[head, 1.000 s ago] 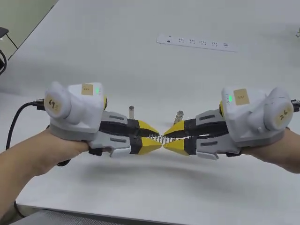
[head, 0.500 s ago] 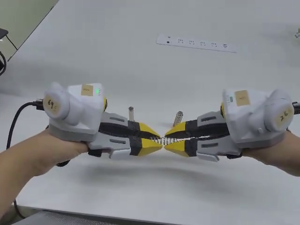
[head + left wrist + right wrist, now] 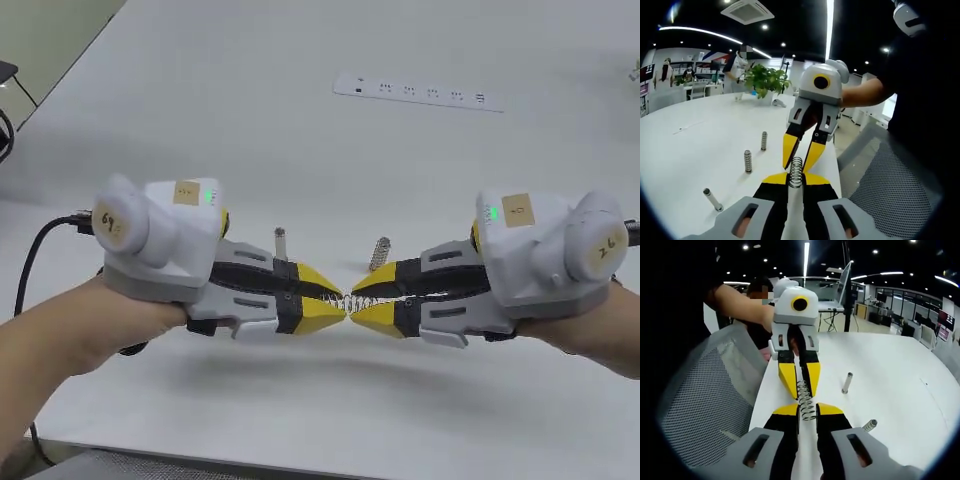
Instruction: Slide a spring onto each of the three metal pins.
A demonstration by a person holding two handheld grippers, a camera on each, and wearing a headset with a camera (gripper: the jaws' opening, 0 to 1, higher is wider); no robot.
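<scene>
Seen from above, most of the spring (image 3: 347,297) is buried between the yellow tips of the left claw (image 3: 338,300) and right claw (image 3: 354,302), so how far each end reaches inside can't be made out. The foot of the sprung pin (image 3: 380,252) is lost behind the right claw. The power strip (image 3: 420,91) has lettering too small to read. A black cable (image 3: 62,226) slips behind the person's forearm (image 3: 60,340).

A round sticker (image 3: 108,222) on the left hand-held gripper (image 3: 338,302) reads roughly "69".
</scene>
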